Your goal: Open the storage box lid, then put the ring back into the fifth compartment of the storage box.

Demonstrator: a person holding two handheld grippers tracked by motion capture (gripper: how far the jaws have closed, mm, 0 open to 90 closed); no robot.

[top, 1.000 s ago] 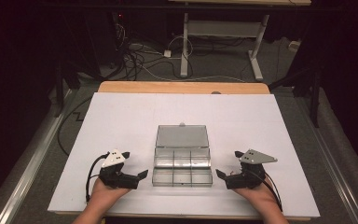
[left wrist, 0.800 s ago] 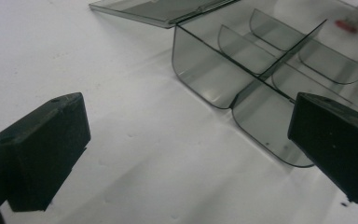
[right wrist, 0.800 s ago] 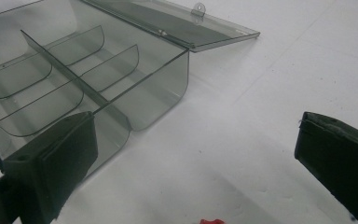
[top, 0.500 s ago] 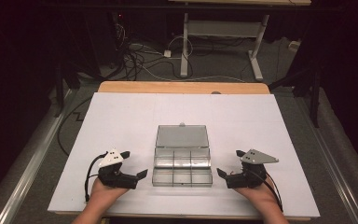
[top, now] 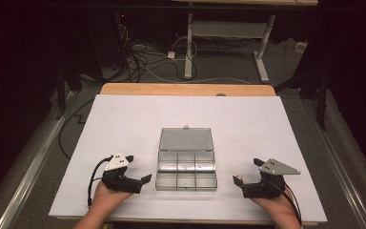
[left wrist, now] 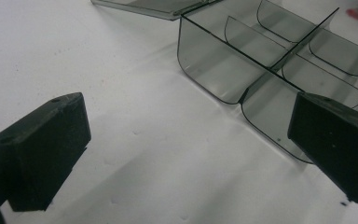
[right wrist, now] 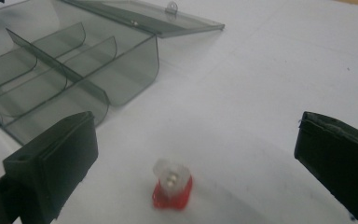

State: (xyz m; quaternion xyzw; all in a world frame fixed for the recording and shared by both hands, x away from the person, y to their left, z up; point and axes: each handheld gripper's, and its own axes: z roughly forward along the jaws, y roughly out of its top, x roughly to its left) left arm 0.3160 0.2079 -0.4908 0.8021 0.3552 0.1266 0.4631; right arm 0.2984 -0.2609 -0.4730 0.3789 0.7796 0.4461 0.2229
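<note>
A clear grey compartment box (top: 187, 170) lies at the table's near middle, its lid (top: 186, 139) flat open behind it. The left gripper (top: 138, 168) rests open just left of the box, which shows close ahead in the left gripper view (left wrist: 270, 56) beyond the left gripper (left wrist: 186, 140). My right gripper (top: 247, 171) is open to the right of the box (right wrist: 74, 70). A small red and clear plastic piece (right wrist: 172, 189) stands on the table between the spread jaws of the right gripper (right wrist: 200, 154), touching neither.
The white table top (top: 124, 124) has a wooden strip (top: 186, 89) along its far edge. Cables (top: 143, 62) and a desk frame (top: 228, 33) lie on the floor beyond. The table's front edge runs just under both hands.
The right gripper has shifted to the right, away from the box, and a little nearer the front edge. The left gripper has barely moved.
</note>
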